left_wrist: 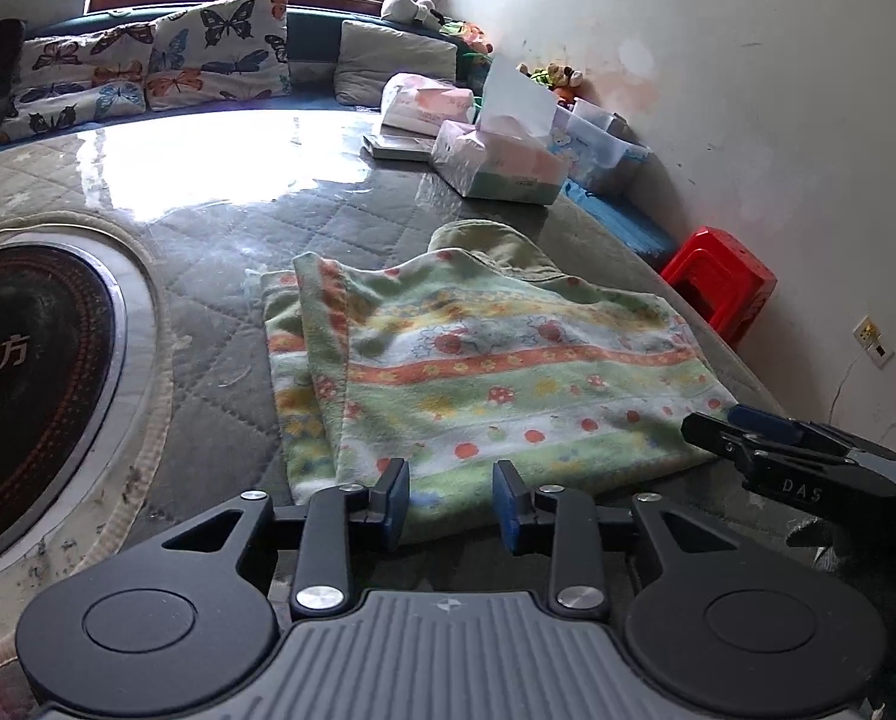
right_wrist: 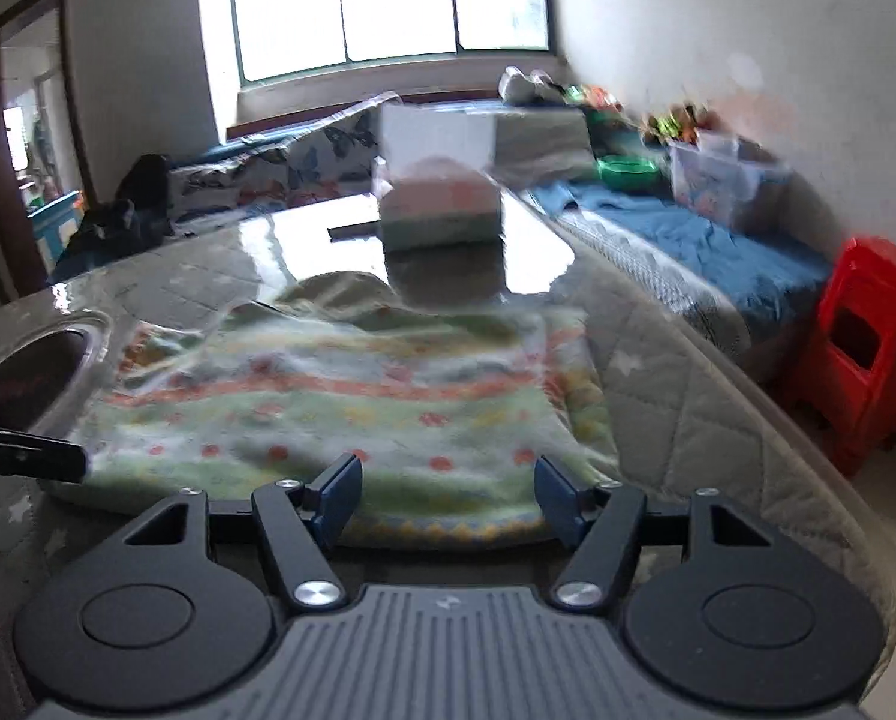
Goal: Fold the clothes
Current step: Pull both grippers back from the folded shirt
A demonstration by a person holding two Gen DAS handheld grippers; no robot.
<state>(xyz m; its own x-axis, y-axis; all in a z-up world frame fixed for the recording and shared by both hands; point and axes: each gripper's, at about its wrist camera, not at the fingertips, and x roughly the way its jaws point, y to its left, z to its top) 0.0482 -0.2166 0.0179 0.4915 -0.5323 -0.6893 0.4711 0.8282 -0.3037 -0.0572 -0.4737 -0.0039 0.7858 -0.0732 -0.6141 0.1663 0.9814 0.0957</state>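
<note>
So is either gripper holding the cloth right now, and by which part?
Neither. The left gripper and right gripper both stand open at the near edge of the patterned cloth, and no pad presses on it.

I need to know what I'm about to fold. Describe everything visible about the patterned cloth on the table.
The patterned cloth looks like soft, fleecy fabric, pale green with orange, white and blue bands dotted with red flowers and mushrooms. It lies flat on the glossy quilted table cover, already doubled: its left side is folded over, showing layered edges, and a plain olive-green part sticks out at the far end. The near hem sits just ahead of both open grippers; neither the left gripper nor the right gripper is gripping it.
</note>
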